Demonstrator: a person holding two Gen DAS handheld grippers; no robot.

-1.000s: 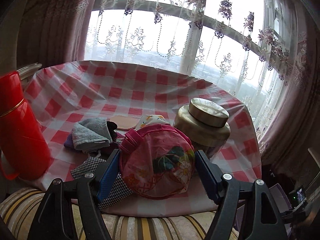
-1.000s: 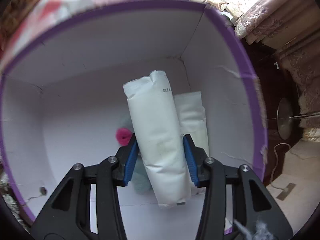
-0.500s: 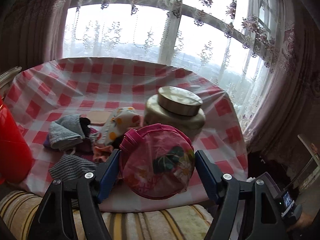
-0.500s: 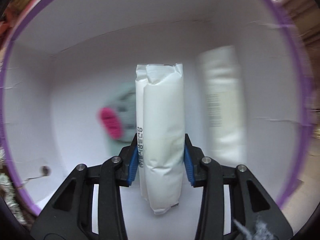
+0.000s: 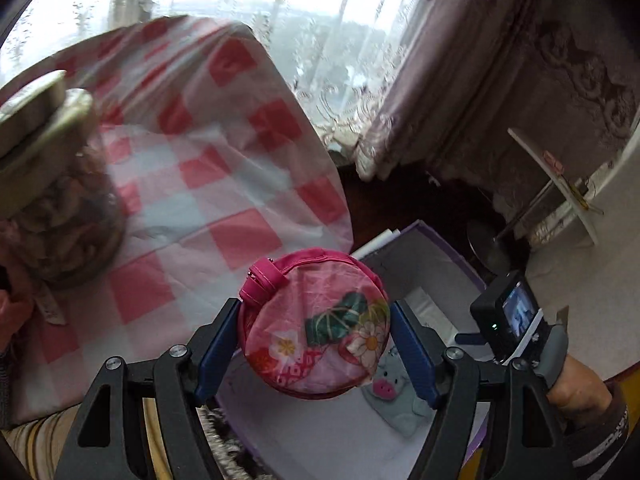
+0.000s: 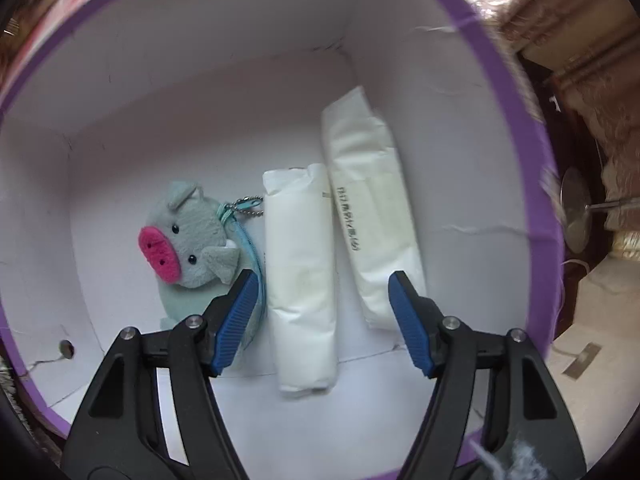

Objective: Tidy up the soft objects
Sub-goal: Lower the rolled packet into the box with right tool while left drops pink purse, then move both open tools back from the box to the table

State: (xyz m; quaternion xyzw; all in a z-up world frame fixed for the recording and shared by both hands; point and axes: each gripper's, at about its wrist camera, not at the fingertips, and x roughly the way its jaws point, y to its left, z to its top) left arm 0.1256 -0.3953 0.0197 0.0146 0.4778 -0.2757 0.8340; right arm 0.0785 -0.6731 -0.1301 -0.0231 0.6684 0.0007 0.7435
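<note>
My left gripper (image 5: 314,346) clamps a round pink pouch (image 5: 314,326) above the purple box (image 6: 532,184). Beneath my right gripper (image 6: 322,320), whose jaws have just been opening and grip nothing, two white packets (image 6: 300,272) lie side by side in the box; a pig toy (image 6: 188,240) lies left of them.

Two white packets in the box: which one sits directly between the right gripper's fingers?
The left packet, the one next to the pig pouch. It lies centred under the open right gripper, untouched; the other packet lies farther right, angled toward the box wall.
</note>
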